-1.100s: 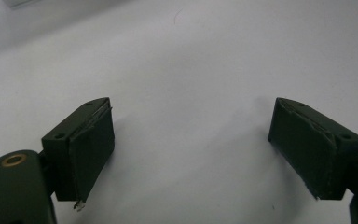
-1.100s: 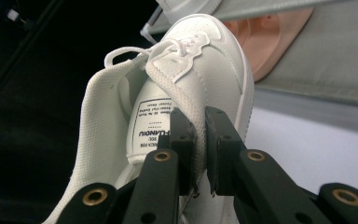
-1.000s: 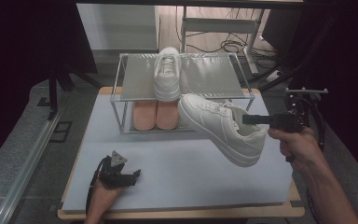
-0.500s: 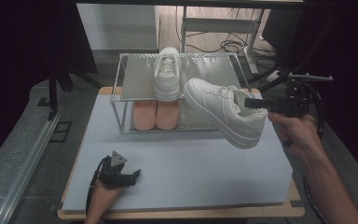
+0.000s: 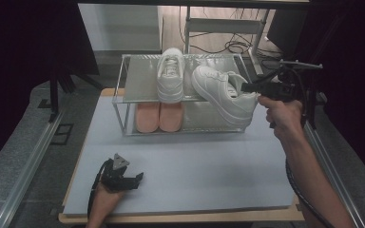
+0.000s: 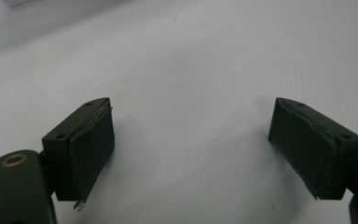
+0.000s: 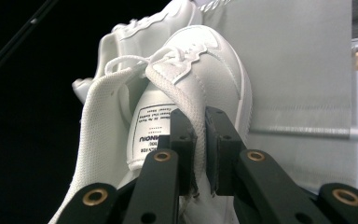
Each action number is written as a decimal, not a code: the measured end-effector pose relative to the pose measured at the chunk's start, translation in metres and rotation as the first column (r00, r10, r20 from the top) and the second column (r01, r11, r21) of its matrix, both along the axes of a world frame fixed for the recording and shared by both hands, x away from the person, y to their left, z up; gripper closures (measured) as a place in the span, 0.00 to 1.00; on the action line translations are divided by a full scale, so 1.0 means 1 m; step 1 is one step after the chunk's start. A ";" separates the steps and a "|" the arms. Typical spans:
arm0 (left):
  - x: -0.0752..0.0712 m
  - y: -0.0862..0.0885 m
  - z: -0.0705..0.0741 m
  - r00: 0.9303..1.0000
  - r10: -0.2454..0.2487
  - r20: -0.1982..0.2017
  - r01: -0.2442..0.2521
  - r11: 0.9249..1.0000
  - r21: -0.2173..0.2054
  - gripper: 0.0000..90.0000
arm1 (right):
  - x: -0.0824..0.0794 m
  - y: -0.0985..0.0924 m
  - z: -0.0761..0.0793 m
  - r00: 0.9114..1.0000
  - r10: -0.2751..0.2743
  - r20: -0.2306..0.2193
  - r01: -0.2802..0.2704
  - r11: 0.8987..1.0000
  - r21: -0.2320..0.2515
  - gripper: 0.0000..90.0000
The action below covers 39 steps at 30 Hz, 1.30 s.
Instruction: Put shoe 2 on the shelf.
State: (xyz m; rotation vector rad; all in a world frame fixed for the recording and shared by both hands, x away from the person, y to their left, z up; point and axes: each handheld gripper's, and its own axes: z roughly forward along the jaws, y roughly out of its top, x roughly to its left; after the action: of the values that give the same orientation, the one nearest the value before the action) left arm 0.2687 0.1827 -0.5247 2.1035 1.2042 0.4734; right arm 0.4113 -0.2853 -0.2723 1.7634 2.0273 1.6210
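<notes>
White sneaker [image 5: 223,92]: clamped in your right gripper [image 5: 249,87] by the heel collar, held in the air at about 2 o'clock on the table, tilted, its toe over the rack's top shelf and its heel end out past the rack's front edge. In the right gripper view the fingers [image 7: 223,140] are pressed together on the padded collar edge [image 7: 198,116], with the tongue label just to their left.

Second white sneaker [image 5: 170,76]: resting flat on the top shelf, at 12 o'clock, just beside the held one, toe pointing away from you.

Pink pair [image 5: 159,116]: on the lower level of the rack, under the second sneaker, side by side.

Shoe rack [image 5: 138,80]: two-tier metal frame, standing at the far edge of the table, 12 o'clock.

Table [image 5: 195,166]: covered by a pale grey mat, bare toward you.

Left gripper [image 5: 123,178]: in your left hand at about 7 o'clock, low on the mat, well apart from the rack. Its fingers [image 6: 91,144] stand wide apart with nothing between them.
</notes>
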 end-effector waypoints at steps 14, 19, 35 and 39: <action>-0.001 -0.001 0.000 1.000 -0.004 0.012 0.004 1.000 0.018 0.16 | 0.029 0.034 -0.014 0.997 -0.061 0.048 0.062 0.998 -0.023 0.84; -0.002 -0.001 0.000 1.000 -0.003 0.018 0.003 1.000 0.019 0.16 | 0.029 0.028 -0.020 0.997 -0.032 0.063 0.028 0.997 0.070 0.66; -0.003 -0.003 0.000 1.000 0.002 0.028 -0.002 1.000 0.023 0.16 | 0.000 -0.006 -0.012 0.987 0.029 0.157 -0.046 0.993 0.107 0.52; -0.003 -0.003 0.000 0.999 0.004 0.036 -0.005 1.000 0.025 0.16 | -0.014 -0.011 -0.015 0.982 0.043 0.186 -0.056 0.996 0.069 0.53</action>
State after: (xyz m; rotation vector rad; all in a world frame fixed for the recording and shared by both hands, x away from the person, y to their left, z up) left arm 0.2656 0.1793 -0.5247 2.1051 1.1886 0.5290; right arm 0.3970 -0.2961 -0.2870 1.5289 1.9676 1.8200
